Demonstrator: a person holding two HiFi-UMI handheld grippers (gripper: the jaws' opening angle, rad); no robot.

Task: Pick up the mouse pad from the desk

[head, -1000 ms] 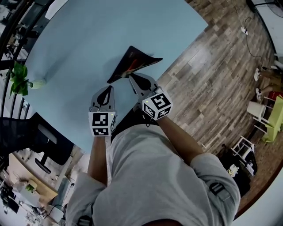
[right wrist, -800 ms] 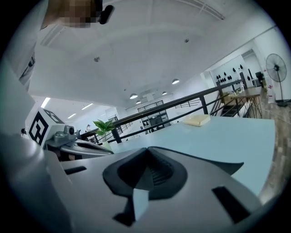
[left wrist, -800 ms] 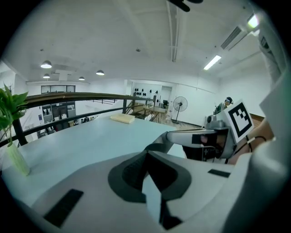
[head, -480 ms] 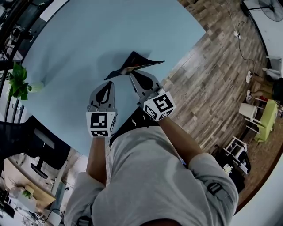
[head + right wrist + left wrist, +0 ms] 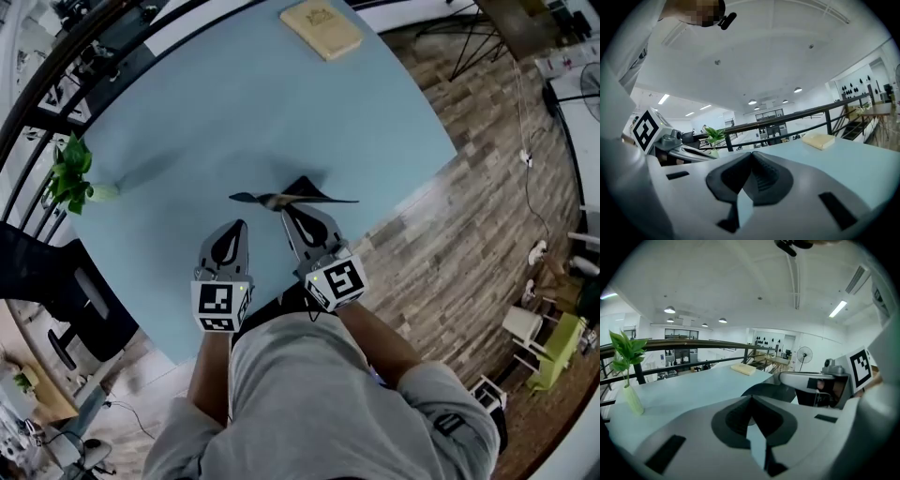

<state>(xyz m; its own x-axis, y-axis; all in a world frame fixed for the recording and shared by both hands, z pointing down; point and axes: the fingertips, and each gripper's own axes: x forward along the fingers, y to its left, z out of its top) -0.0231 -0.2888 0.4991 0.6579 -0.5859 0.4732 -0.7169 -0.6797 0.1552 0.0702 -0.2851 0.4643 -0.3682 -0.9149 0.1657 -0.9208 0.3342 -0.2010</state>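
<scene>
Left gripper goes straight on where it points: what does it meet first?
Likely the lifted mouse pad, just beyond the tips of the left gripper; if it passes under, the blue table. Depth is unclear.

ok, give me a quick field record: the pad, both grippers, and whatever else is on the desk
mouse pad: off the desk, edge-on in the head view, shadow below it
right gripper: shut on the mouse pad's near edge
left gripper: jaws together, nothing between them, beside the pad, apparently not touching it
desk: light blue
plant: green, in a pale vase at the desk's left edge
book: tan, lying flat at the far edge
task state: pad picked up, right gripper only
</scene>
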